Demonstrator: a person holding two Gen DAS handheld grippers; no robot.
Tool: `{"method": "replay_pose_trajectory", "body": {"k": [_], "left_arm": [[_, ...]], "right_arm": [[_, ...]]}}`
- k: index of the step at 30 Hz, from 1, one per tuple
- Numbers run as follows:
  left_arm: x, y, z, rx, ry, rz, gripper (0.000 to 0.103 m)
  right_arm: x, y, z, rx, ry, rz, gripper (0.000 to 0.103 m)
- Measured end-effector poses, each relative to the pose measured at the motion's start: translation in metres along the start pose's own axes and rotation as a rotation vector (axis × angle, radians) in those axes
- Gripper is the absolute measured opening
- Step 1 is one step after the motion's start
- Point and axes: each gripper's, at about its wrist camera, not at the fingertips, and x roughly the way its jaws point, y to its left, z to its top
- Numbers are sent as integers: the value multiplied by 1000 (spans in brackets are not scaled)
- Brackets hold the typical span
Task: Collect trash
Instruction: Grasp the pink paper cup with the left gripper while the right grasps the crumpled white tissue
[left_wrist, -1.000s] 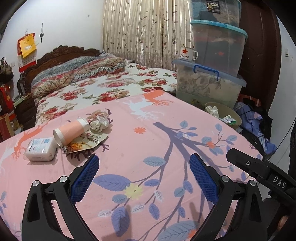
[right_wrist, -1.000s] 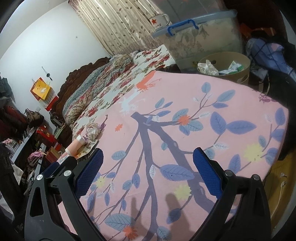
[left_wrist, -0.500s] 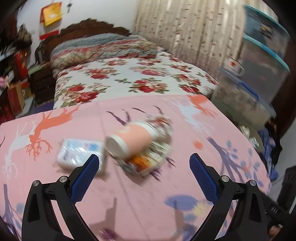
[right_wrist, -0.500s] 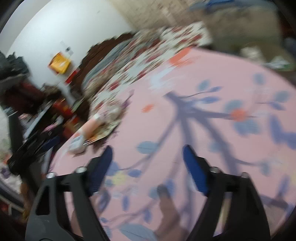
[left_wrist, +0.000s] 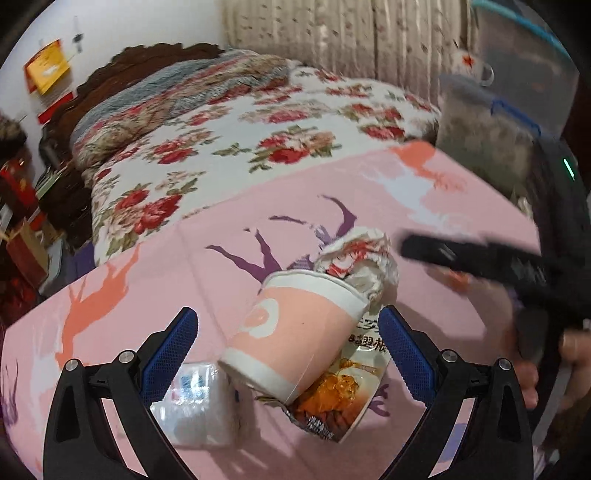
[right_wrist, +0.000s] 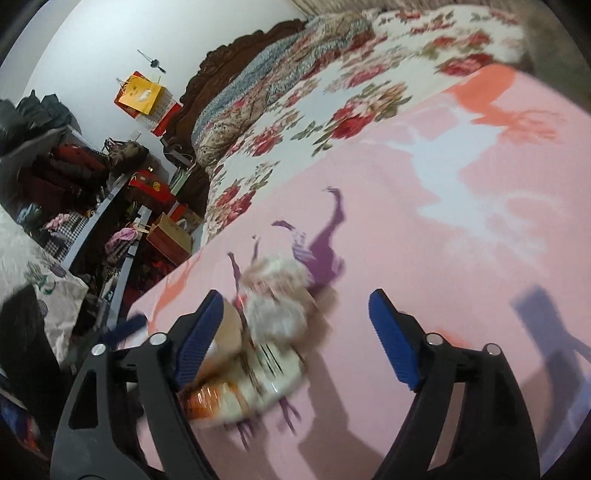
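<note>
Nearest in the left wrist view, the left tongs stand wide apart, with the pink paper cup lying on its side between the pads; neither pad presses on it. Under the cup lies a printed snack wrapper, and just left of it, near the left pad, a small tissue pack. A crumpled paper wad sits at the cup's far, open end, touching or nearly touching its rim. All of this rests on the pink surface with its tree print.

In the right wrist view the right tongs have just been opening again and stand apart. The wad and the wrapper blur into the gap toward the left pad; nothing is pinched. From the left view, the right tool shows as a dark blurred bar on the right, with a hand behind it.

Farther off lie the bed with its rose-print cover, then the curtain and, far right, stacked storage boxes.

By my reading, collection of this pile is only starting: cup, wad, wrapper and perhaps the pack all remain to be lifted, and no bin shows in either view.
</note>
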Motion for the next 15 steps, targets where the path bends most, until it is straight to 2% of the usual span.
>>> {"method": "replay_pose_trajectory", "body": {"k": [3,5,6,7,9,12,15], "left_arm": [[17,-2,-3,19,56,26,94],[26,-1,-5,14,97,36,92],[30,-1,-6,10,116,27,82],[34,0,-9,2,138,16,61],[35,-1,-13,-16,163,12,62],[17,-15,-22,13,128,10,61],[-11,-41,-41,47,98,-27,61]], "right_arm": [[26,3,9,16,36,-18,84],[35,8,9,-29,45,-33,79],[42,15,7,-78,85,-35,60],[46,16,3,-91,126,-18,41],[39,15,-4,-81,117,-11,39],[19,9,-19,-88,123,-6,38],[-15,-2,-48,-96,129,5,38]]}}
